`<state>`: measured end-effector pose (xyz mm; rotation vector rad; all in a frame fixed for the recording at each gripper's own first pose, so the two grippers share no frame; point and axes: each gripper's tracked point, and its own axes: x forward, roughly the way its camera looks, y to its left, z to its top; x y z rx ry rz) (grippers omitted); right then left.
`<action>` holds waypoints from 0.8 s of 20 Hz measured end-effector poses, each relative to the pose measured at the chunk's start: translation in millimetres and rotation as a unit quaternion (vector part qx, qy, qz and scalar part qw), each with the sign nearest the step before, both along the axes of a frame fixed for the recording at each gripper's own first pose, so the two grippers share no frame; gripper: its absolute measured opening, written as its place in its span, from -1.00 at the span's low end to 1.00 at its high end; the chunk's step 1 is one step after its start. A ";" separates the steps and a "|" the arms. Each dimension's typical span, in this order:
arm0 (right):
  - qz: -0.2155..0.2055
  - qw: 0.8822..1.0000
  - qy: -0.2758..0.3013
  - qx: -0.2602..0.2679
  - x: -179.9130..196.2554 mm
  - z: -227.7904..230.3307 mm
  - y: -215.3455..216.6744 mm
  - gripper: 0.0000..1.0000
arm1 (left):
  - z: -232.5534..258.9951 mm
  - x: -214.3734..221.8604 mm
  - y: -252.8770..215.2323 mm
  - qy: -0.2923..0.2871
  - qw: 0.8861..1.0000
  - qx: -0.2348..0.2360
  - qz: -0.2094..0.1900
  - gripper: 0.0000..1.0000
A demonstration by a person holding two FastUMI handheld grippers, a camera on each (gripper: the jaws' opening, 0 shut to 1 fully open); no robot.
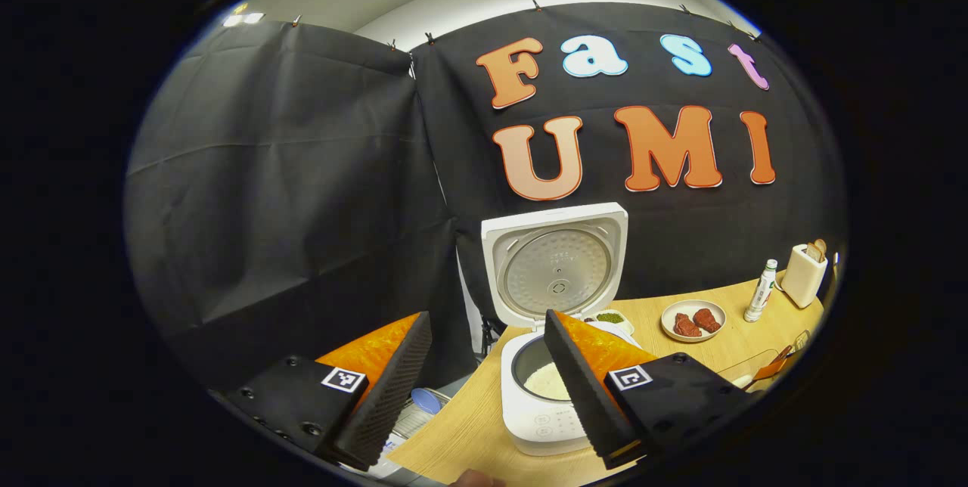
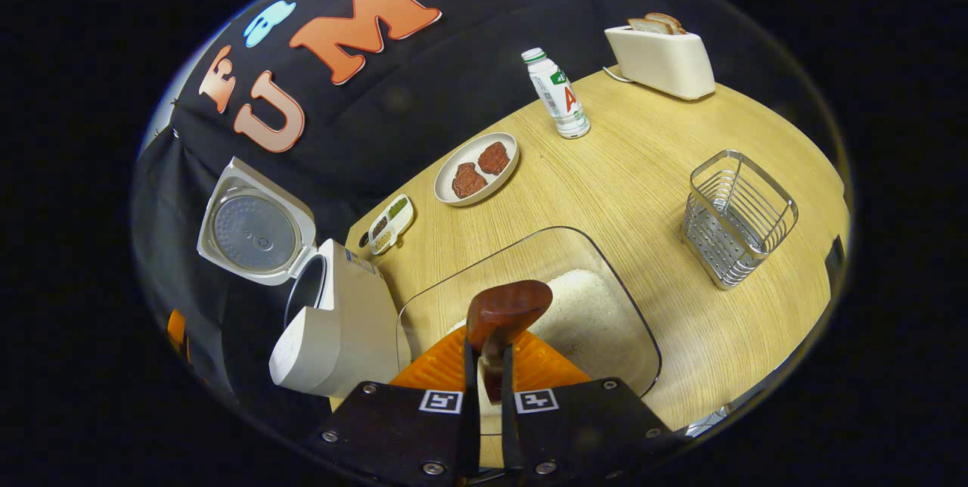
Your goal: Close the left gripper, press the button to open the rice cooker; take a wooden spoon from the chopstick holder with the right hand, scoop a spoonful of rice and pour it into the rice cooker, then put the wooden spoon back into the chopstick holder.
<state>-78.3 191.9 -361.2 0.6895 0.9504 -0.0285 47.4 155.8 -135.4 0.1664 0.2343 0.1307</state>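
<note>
Right gripper (image 2: 488,366): fingers clamped on the handle of the wooden spoon (image 2: 505,313), whose bowl points forward along them and sits over the rice in the clear glass dish (image 2: 575,245) on the bench (image 2: 643,169). The open rice cooker (image 2: 340,328) stands just beside the dish, to the spoon's left; the wire chopstick holder (image 2: 737,218) lies apart to its right. Judged next: carry the spoon leftward. Left gripper (image 1: 488,381): fingers apart, holding nothing, facing the cooker.
</note>
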 end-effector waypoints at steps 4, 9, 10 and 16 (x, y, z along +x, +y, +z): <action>0.012 1.000 -0.007 -0.009 4.0 3.6 13.1 -0.78 | 0.8 -0.3 -3.7 -0.001 1.000 0.004 -0.007 1.00; -0.026 0.996 0.016 0.085 8.0 -3.4 19.7 -0.78 | -0.2 3.3 1.4 0.003 1.000 0.010 -0.002 0.97; -0.025 0.995 0.014 0.093 8.9 -3.0 20.8 -0.77 | -1.2 4.5 2.2 0.004 1.000 0.011 0.000 0.97; -0.046 0.986 0.018 0.159 8.3 -4.5 12.7 -0.77 | 2.4 7.7 -7.1 0.002 1.000 0.015 -0.004 1.00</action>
